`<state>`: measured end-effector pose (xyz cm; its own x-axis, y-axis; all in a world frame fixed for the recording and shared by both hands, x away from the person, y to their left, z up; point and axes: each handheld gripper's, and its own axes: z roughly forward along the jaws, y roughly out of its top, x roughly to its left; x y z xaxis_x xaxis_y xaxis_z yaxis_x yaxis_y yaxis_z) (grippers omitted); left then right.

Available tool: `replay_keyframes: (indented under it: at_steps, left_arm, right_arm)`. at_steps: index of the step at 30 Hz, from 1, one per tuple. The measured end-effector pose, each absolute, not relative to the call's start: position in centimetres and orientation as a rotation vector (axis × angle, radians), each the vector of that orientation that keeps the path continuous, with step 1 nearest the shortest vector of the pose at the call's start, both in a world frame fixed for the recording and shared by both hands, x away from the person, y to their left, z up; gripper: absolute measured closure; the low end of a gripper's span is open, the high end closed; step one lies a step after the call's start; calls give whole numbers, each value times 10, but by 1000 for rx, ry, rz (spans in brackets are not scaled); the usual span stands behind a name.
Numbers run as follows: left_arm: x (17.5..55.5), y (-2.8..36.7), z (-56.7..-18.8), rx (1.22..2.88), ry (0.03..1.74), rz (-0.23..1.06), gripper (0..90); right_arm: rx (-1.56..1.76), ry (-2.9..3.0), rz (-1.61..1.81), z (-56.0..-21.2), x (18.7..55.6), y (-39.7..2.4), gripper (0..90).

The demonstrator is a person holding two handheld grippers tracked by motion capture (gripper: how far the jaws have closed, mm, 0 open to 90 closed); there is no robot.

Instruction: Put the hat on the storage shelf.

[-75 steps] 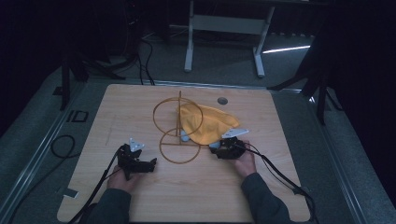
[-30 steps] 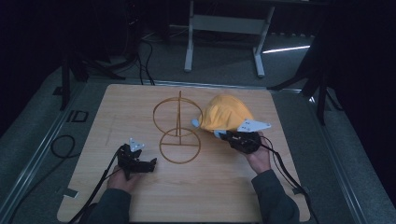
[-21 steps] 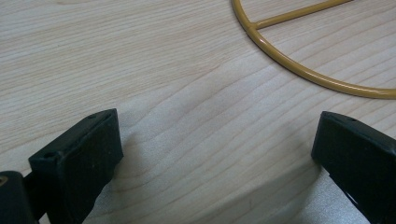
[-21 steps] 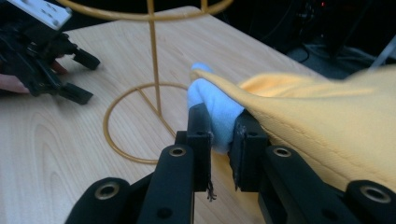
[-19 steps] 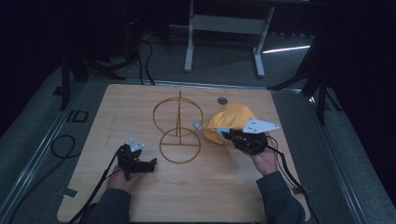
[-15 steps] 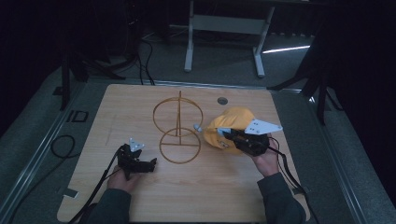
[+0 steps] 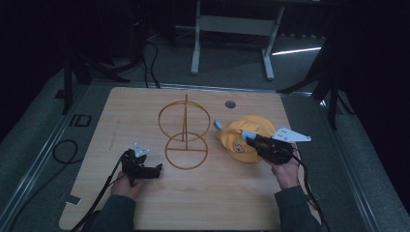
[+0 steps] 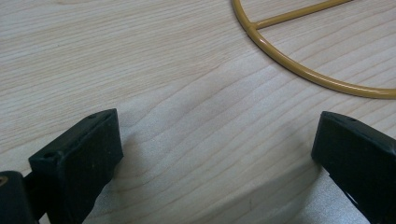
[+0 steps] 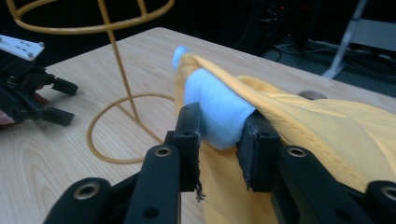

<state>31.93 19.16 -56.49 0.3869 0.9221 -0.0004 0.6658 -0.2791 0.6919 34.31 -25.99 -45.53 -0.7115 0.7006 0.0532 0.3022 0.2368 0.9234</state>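
yellow cap [image 7: 247, 140] half behind right gripper [image 7: 251, 140]

A white metal frame [image 7: 232, 29] and black cables [image 7: 152, 63] occupy the floor beyond the table [image 7: 135, 106].

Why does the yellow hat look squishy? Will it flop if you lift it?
Probably yes. The yellow hat is soft cloth, folding where the right gripper pinches its blue part. It sags on the table, so it likely droops and seems light.

A gold wire stand [image 7: 184, 133] rises at the table's [image 7: 145, 104] centre, blocking straight passage between left and right. A yellow cap [image 7: 244, 140] occupies the right. Bare wood lies near and far left.
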Motion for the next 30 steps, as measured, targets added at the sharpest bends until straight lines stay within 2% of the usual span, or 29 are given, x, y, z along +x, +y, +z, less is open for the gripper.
replay_keyframes:
  at_steps: [4,8,18,30]
  left_arm:
    - [319,192,-565,2046,1355,545,19]
    - [319,192,-565,2044,1355,545,19]
    - [319,192,-565,2041,1356,544,19]
    - [319,191,-565,2035,1359,544,19]
  right_arm:
    - [954,2153,1448,-462,337,-271,637]
    - [941,2162,1422,-464,331,-274,622]
    - [897,2191,1289,-456,326,-270,610]
    - [922,2239,1113,-440,343,-270,610]
